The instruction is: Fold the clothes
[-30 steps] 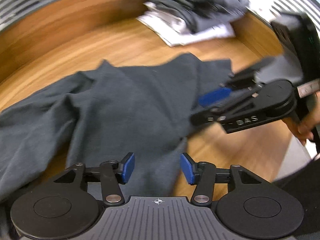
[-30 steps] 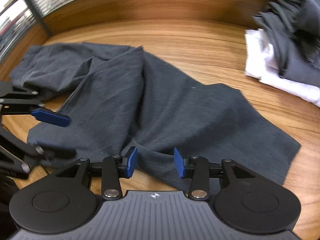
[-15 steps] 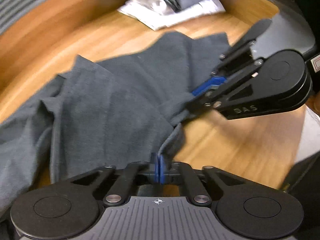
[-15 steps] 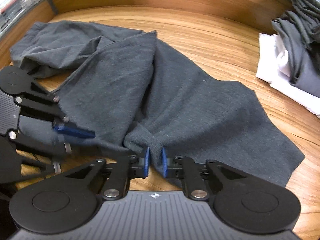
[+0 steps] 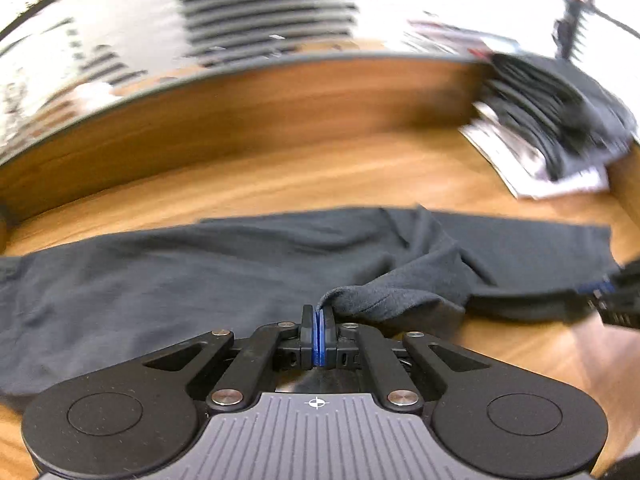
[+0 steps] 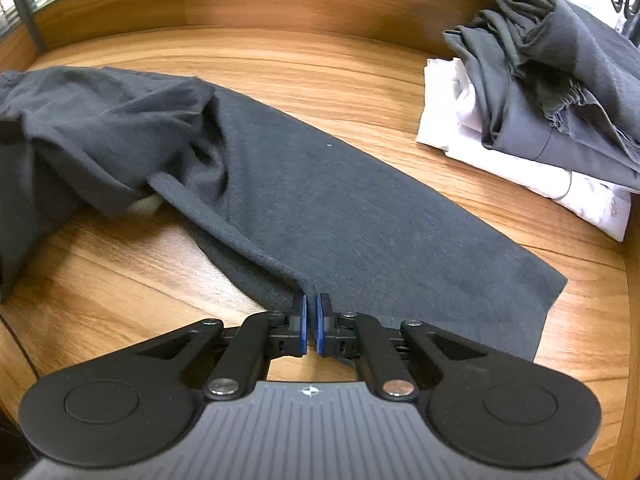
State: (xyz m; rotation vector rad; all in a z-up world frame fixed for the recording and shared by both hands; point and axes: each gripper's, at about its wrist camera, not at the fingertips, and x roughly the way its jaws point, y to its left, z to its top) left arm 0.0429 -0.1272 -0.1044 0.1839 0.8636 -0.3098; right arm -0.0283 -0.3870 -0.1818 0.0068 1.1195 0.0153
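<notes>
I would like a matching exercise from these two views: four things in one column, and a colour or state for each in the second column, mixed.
Things:
1. dark grey garment
2. folded garment at the bottom of the pile
3. left gripper
4. table

States:
a. white
b. wooden, brown
c. spread out, crumpled at one end
d. jaws shut on a fabric edge

Pairs: 1-c, 2-a, 3-d, 4-b

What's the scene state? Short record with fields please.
surface: wooden table
garment: dark grey garment, spread out, partly bunched at its left in the right wrist view
left gripper: shut on a bunched edge of the garment
right gripper: closing on the garment's near edge, cloth between the pads
pile: grey clothes on white ones, far right, apart from the garment
</notes>
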